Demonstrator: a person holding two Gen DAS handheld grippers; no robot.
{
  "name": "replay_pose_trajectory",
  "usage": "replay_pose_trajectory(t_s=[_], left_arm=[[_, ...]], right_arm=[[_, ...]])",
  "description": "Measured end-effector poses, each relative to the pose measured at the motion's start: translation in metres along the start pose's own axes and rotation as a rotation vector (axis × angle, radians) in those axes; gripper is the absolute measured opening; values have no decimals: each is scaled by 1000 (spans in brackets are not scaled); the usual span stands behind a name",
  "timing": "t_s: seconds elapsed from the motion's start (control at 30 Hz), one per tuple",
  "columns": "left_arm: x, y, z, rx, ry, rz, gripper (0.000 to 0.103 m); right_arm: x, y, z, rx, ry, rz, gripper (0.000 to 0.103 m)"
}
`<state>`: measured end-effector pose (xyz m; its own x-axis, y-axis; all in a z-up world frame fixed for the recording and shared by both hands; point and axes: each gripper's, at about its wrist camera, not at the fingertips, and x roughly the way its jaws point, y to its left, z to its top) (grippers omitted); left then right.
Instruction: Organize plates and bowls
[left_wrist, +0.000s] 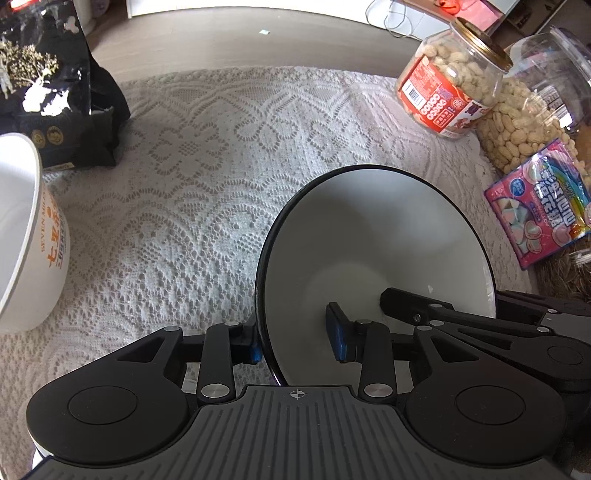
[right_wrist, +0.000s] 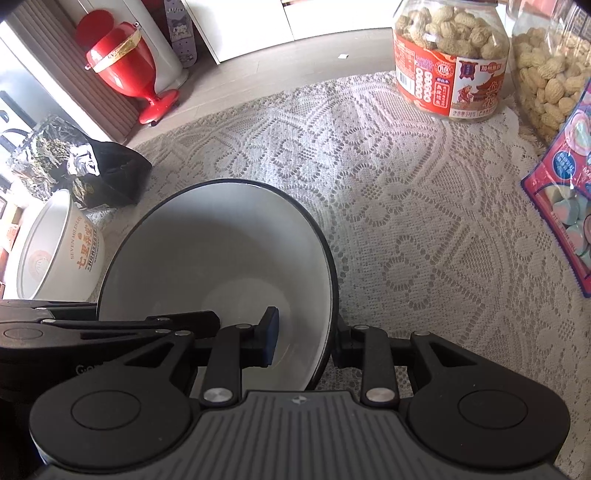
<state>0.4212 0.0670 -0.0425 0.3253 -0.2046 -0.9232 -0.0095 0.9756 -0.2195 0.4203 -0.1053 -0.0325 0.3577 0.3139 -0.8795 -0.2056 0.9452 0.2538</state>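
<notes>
A white bowl with a black rim sits on the lace cloth between both grippers; it also shows in the right wrist view. My left gripper straddles the bowl's left wall, one pad outside and one inside, with a wide gap on the inner side, so it is open. My right gripper straddles the bowl's right wall the same way, open. A second white bowl with orange lettering stands at the left, tilted in view; it shows in the right wrist view too.
A black snack bag stands at the back left. Two peanut jars and a pink candy packet stand at the right. A red vessel stands on the floor beyond the table.
</notes>
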Motion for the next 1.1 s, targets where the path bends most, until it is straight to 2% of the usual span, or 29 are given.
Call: replay_pose_trajectory(t_s=[0.3,0.6,0.77,1.0,1.1], left_arm=[[-59,-21,-23,57,-73,6,37],[-112,-68,-81,129,-116,1,37],[-106,-88,-112,159,-71,-24,37],[-64,-100,-136,159,40,-38,37],[-55,-102,-137,163,28,-19,35]], right_arm=[[-60,6,-18,-40,-62,14,29],[-137,-10,-72,-60,-120,5,29],[-152,-30,-110,-50,-89,-16,29],[-127,-62,-138,1,-14,-32,29],[-119,-72,-141,12,-9,-15,29]])
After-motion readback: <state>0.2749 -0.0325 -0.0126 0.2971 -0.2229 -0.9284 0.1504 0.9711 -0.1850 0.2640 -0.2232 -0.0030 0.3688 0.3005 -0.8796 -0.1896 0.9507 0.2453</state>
